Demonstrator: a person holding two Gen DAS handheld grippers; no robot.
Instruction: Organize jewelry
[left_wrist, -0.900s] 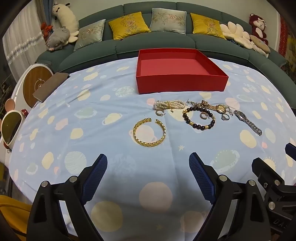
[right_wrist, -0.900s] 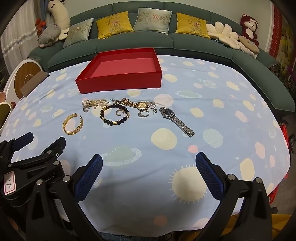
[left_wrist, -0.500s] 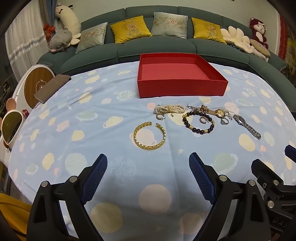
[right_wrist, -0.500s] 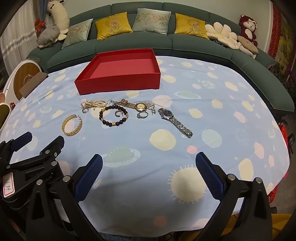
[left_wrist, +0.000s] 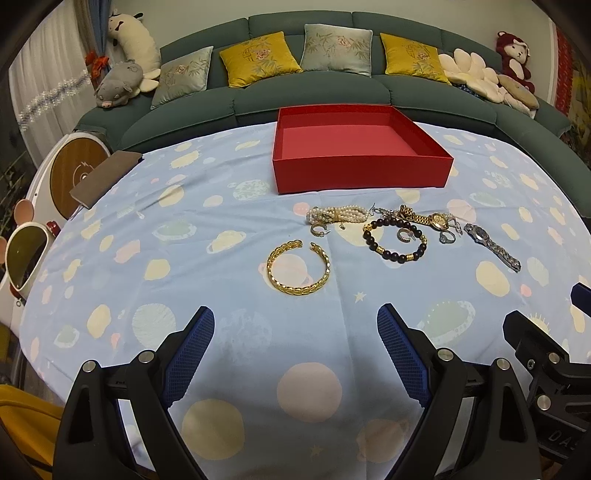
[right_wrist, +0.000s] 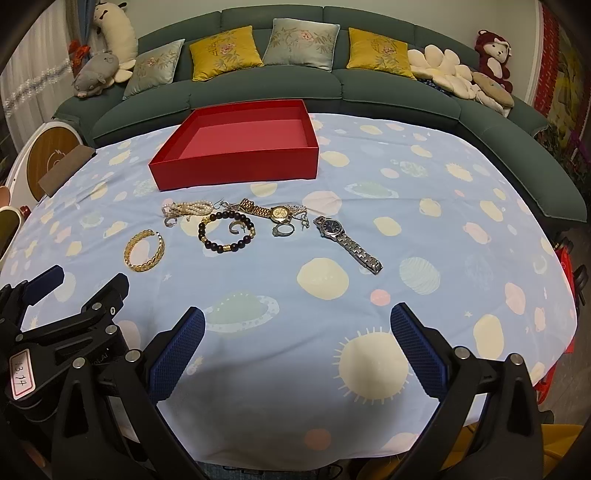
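Starting from the biggest thing, the desk (left_wrist: 155, 236) under its planet-print cloth fills both views, and the empty red box (left_wrist: 360, 166), top centre of the left view, looks like the place for the jewelry. Next in size, the left gripper (left_wrist: 295, 325) and right gripper (right_wrist: 297, 325) hover at the bottom of their frames, jaws spread wide and holding nothing. The silver watch (right_wrist: 347, 240) lies right of centre, the gold watch (right_wrist: 267, 212) and pearl strand (right_wrist: 188, 207) tangle just below the box. The gold bangle (left_wrist: 298, 266) sits apart, centre of the left view, so it seems the cleanest first pick: straddle one side of its band, close gently. The bead bracelet (left_wrist: 395, 240) encircles a small ring (left_wrist: 405, 235); lift carefully
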